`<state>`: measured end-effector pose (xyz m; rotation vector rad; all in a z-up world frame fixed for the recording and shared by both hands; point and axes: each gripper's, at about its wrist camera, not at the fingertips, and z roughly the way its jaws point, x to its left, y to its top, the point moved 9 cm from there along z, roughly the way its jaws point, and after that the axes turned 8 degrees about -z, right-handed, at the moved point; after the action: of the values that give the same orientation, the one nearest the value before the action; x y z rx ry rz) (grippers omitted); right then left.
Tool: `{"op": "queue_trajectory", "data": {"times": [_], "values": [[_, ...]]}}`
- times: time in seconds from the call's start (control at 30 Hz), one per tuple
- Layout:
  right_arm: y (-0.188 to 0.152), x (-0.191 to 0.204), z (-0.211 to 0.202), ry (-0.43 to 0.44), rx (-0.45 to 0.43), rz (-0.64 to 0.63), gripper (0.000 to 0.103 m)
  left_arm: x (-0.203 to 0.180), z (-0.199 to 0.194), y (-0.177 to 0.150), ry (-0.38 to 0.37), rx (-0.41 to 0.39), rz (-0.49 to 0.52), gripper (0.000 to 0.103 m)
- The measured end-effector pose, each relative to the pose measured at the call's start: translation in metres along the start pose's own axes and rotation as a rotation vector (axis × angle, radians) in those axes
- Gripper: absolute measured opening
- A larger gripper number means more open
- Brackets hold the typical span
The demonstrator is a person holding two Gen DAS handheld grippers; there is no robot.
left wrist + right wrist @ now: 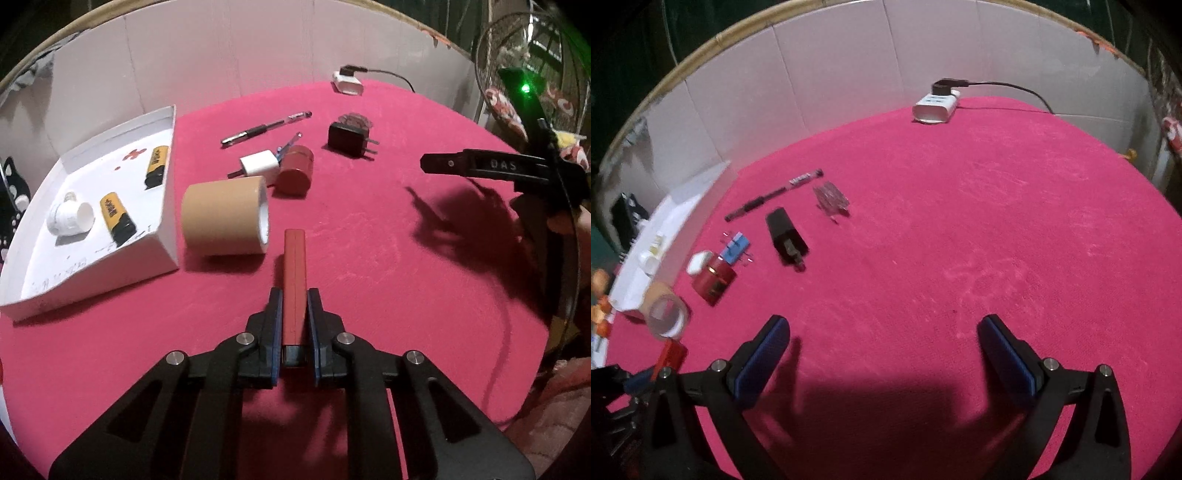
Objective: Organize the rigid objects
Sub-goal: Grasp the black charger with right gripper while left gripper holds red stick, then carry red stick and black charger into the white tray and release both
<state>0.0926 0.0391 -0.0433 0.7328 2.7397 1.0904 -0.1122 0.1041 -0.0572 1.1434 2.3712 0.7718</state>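
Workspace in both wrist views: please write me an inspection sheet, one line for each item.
Surface: round table under pink cloth.
Job's things: white cardboard tray holds two yellow-black batteries and a white fitting; red flat bar in grip.
Clutter: tan tape roll, red cylinder, black pen, black plug adapter.
Grippers: left gripper shut on bar; right gripper open, empty.
Cables: black cable into white charger.
Surroundings: white panel wall.

A napped pink cloth (pixel 369 240) covers the counter. A matt white cardboard tray (pixel 168 236) sits beside a smooth tan tape roll (pixel 221 218). Black plastic arms carry bright metal pins (pixel 245 338).
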Motion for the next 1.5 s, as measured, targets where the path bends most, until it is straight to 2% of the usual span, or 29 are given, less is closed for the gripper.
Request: {"op": "queue_trajectory", "data": {"times": [0.17,0.23,0.37,0.47,0.5,0.53,0.57,0.6,0.77,0.9,1.03,1.17,1.5], "values": [[0.030,0.033,0.010,0.054,-0.010,-0.162,0.089,0.004,-0.007,0.004,-0.021,-0.029,-0.031,0.012],[0.038,0.046,0.020,0.065,0.009,-0.215,0.072,0.004,-0.009,0.005,-0.021,-0.037,-0.030,0.012],[0.053,0.065,0.048,0.081,0.052,-0.269,0.063,0.007,-0.014,0.005,-0.022,-0.050,-0.040,0.012],[0.056,0.077,0.066,0.085,0.082,-0.303,0.046,0.011,-0.017,0.005,-0.024,-0.057,-0.056,0.012],[0.055,0.080,0.068,0.085,0.092,-0.311,0.035,0.012,-0.019,0.005,-0.027,-0.058,-0.060,0.012],[0.056,0.083,0.070,0.071,0.090,-0.328,0.033,0.012,-0.020,0.006,-0.028,-0.061,-0.062,0.012],[0.056,0.086,0.071,0.059,0.086,-0.352,0.022,0.013,-0.020,0.006,-0.028,-0.062,-0.063,0.012],[0.056,0.088,0.071,0.060,0.087,-0.363,0.019,0.013,-0.021,0.006,-0.027,-0.063,-0.064,0.012],[0.051,0.092,0.053,0.081,0.046,-0.367,0.019,0.014,-0.028,0.008,-0.019,-0.081,-0.067,0.012],[0.054,0.093,0.017,0.125,-0.029,-0.327,0.019,0.020,-0.037,0.014,0.002,-0.098,-0.087,0.012],[0.066,0.102,-0.021,0.176,-0.118,-0.308,0.019,0.032,-0.050,0.026,0.032,-0.128,-0.120,0.012],[0.080,0.128,-0.047,0.223,-0.179,-0.321,0.019,0.044,-0.062,0.034,0.065,-0.163,-0.138,0.012],[0.097,0.167,-0.076,0.279,-0.246,-0.380,0.019,0.082,-0.090,0.044,0.118,-0.238,-0.210,0.012]]}}
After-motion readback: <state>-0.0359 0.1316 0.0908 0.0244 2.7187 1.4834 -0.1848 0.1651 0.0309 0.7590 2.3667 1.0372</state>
